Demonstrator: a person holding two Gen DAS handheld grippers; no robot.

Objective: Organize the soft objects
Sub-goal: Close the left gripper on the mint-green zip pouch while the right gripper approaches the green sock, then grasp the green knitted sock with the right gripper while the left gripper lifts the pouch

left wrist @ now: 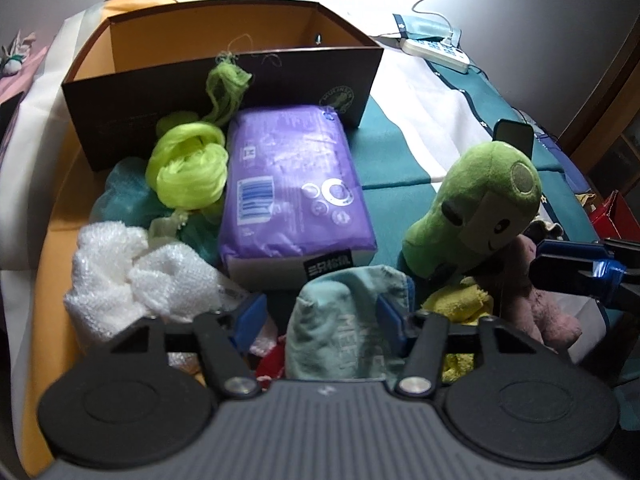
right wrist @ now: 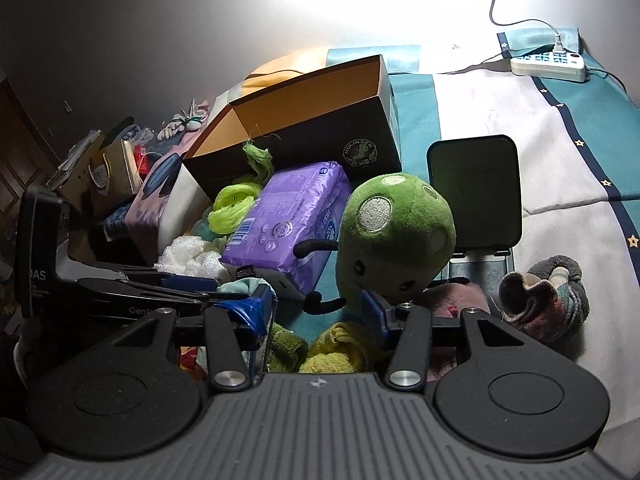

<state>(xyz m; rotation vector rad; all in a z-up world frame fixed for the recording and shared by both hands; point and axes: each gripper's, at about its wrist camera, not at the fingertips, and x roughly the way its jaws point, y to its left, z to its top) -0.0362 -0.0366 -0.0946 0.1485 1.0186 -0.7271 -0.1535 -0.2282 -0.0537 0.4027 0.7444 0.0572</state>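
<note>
Straddling pale teal cloth pouch (left wrist: 344, 320) at near edge of pile, before purple tissue pack (left wrist: 296, 192): left gripper (left wrist: 320, 320) parted, right pad touching, left pad clear. Judged light, limp, crushable; best pinched mid-body. Right gripper (right wrist: 316, 308) parted over yellow towel (right wrist: 340, 352), grasping nothing.

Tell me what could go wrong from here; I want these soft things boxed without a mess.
1. The left gripper straddles the pale teal cloth, and a red item lies right under it, so it might get dragged along.
2. The right gripper sits close to the green plush; closing on the yellow-green cloth may nudge the plush over.
3. The purple pack leans against the box wall and could obstruct loading.
</note>
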